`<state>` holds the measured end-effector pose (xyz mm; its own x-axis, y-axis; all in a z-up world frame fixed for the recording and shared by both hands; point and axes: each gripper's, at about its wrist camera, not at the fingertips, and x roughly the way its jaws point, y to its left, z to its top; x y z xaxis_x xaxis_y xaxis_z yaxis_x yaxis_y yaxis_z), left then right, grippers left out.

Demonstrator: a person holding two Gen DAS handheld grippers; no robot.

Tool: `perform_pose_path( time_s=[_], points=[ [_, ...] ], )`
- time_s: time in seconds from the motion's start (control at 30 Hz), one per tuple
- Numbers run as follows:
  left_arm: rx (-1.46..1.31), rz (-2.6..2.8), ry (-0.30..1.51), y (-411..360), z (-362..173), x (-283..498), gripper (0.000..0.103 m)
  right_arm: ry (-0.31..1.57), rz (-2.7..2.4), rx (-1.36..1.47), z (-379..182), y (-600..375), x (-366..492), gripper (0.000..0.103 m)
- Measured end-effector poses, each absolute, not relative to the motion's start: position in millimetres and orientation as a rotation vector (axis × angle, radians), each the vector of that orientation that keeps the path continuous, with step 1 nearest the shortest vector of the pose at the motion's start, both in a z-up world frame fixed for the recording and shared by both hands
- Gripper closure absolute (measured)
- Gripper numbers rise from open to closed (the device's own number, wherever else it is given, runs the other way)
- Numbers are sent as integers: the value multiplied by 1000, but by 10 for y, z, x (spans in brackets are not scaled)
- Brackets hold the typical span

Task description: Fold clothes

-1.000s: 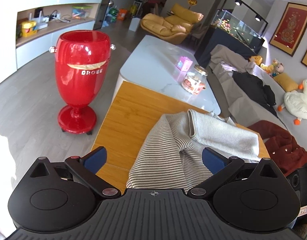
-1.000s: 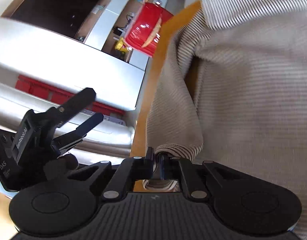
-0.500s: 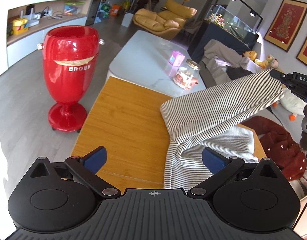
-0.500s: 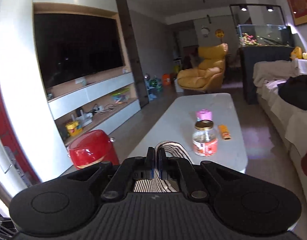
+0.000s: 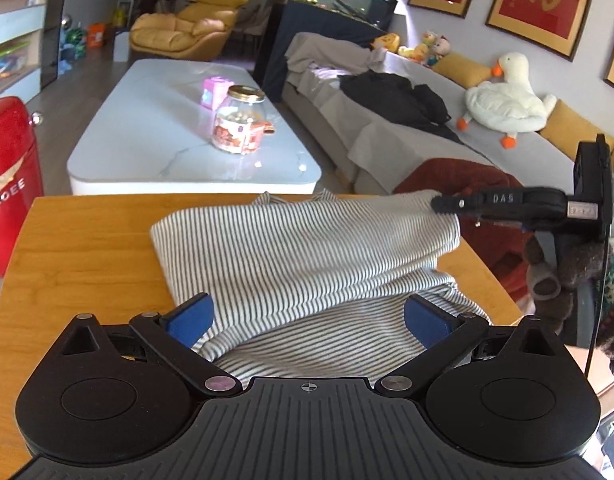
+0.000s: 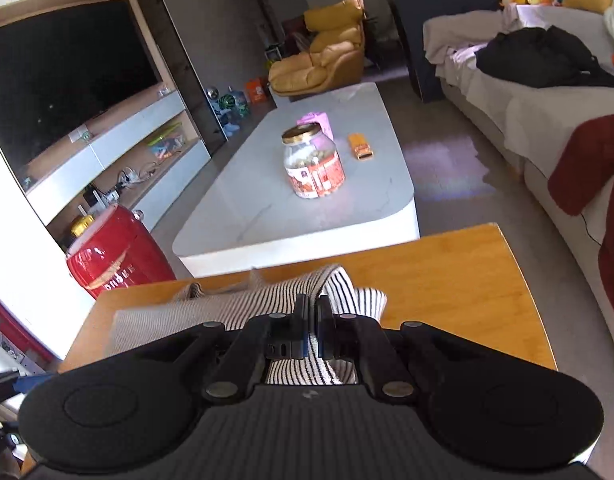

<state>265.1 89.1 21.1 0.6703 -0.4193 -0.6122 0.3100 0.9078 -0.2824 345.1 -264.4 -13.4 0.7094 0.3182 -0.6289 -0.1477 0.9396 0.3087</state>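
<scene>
Your right gripper (image 6: pixel 311 312), clamped on the striped top (image 5: pixel 307 248), has swung its flap rightward across the table (image 5: pixel 79 256), spreading rather than folding; your left gripper (image 5: pixel 307 320) hangs apart, empty.

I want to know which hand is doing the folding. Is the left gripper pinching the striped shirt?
No. The left gripper has its blue fingers spread wide above the striped shirt, gripping nothing.

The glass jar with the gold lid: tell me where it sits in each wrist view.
Left wrist: glass jar upper left of centre, on the white table, beyond the striped garment.
Right wrist: jar just above centre, same table.
Shared landmark: the yellow armchair behind it.
</scene>
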Motion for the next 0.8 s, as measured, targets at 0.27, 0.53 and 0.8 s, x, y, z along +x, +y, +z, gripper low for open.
perform_pose_path(
  time_s=[0.27, 0.53, 0.8],
  points=[
    [-176, -360, 779, 816, -186, 3062, 0, 740, 246, 195, -231, -2580, 3348, 75],
    [-114, -360, 728, 812, -298, 2980, 0, 530, 377, 108, 150, -2331, 3059, 8],
    [-127, -337, 733, 830, -291, 2971, 0, 626, 337, 323, -444, -2295, 3192, 0]
  ],
)
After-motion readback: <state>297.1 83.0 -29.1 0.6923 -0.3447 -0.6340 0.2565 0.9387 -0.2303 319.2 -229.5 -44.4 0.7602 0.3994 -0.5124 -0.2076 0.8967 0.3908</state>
